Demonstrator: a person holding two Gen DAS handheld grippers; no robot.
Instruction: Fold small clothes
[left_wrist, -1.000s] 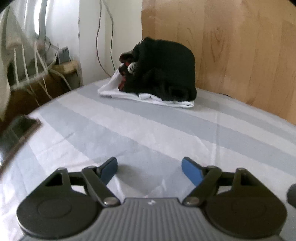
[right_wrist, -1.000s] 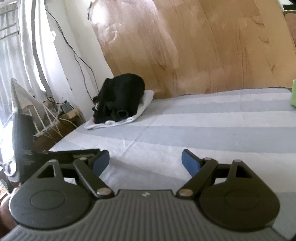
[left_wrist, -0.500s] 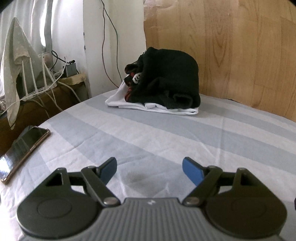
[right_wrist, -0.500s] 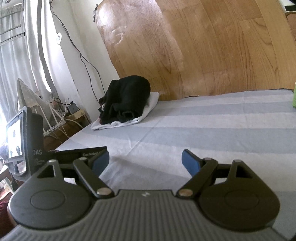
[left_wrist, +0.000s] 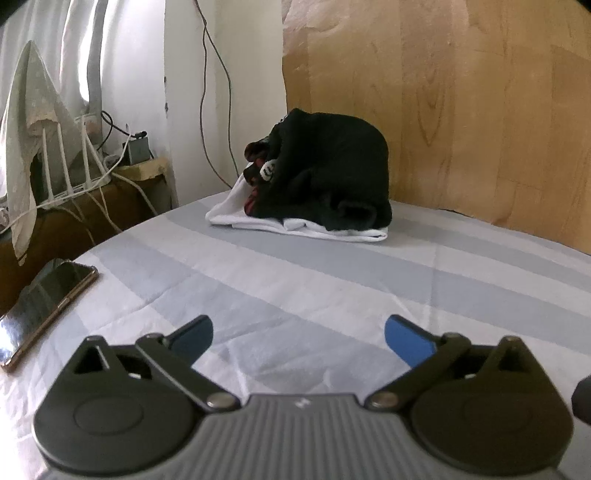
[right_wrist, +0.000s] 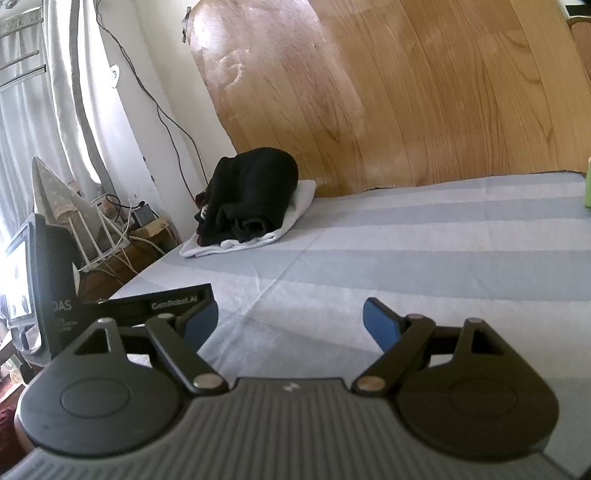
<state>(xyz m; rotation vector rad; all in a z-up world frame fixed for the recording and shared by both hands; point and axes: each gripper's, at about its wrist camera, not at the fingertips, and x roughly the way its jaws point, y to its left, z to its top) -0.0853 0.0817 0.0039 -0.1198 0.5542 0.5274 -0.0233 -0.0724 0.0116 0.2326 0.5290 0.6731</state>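
Observation:
A pile of clothes lies at the far left corner of the striped bed: a bunched black garment on top of a folded white garment. The right wrist view shows the same black garment on the white one. My left gripper is open and empty, low over the sheet, well short of the pile. My right gripper is open and empty, also over bare sheet. The left gripper's body shows at the left of the right wrist view.
A phone lies near the bed's left edge. A low table with a router and cables stands beside the bed. A wooden board leans behind the bed. A green object sits at the far right edge.
The left gripper has swung and levelled, bringing the phone and side table into view. The right gripper has shifted slightly, and the left gripper's body now shows more. Both stay open.

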